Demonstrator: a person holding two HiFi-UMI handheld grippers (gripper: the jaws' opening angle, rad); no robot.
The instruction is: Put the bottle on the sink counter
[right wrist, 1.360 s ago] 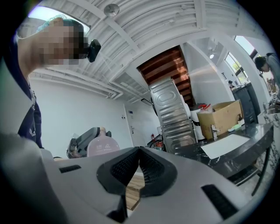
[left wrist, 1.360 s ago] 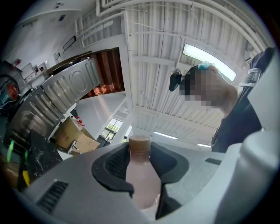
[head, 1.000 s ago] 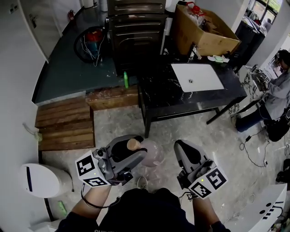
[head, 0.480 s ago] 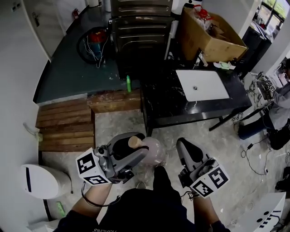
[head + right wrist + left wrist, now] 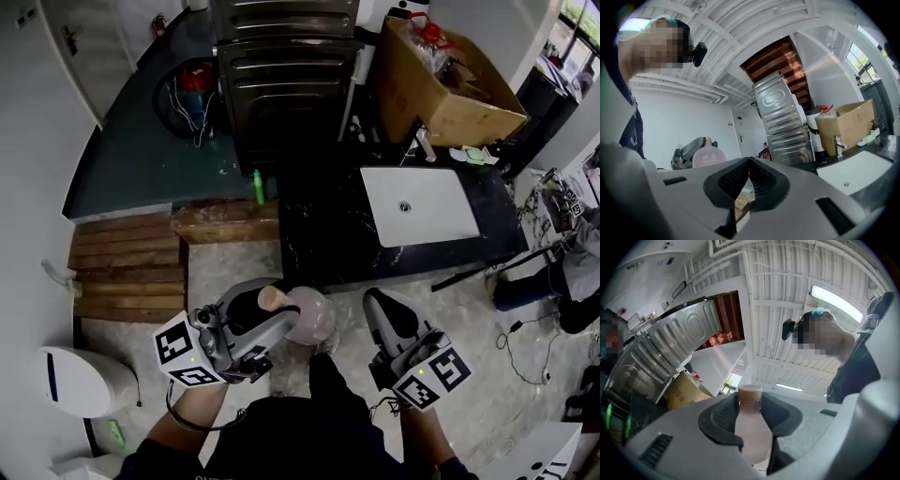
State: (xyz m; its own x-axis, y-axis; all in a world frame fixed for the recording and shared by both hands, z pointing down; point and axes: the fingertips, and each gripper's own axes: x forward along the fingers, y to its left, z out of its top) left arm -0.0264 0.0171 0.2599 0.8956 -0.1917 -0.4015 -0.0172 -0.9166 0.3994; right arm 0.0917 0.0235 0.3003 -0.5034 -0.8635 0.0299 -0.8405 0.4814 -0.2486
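A pale pink bottle [image 5: 311, 317] with a tan cap rides in my left gripper [image 5: 277, 313], whose jaws are shut on its neck. In the left gripper view the bottle [image 5: 751, 427] stands upright between the dark pads, cap at the top. My right gripper [image 5: 380, 306] travels alongside it on the right, shut with nothing held; its pad tips [image 5: 749, 165] touch. Ahead lies the black marble sink counter [image 5: 323, 225] with a white sink [image 5: 419, 204]. The right gripper view also shows the bottle [image 5: 707, 157] to the left and the sink [image 5: 853, 173] to the right.
A cardboard box [image 5: 450, 80] stands at the counter's back, a faucet [image 5: 838, 143] by the sink. A steel cabinet [image 5: 281, 66] rises behind. A green bottle [image 5: 259, 187], wooden pallets [image 5: 127, 267] and a white bin [image 5: 80, 380] lie left. A person [image 5: 586, 253] sits at the right edge.
Both grippers have moved forward together toward the counter, which now lies closer under the head view. The bottle stays in the left gripper; the right jaws remain shut.
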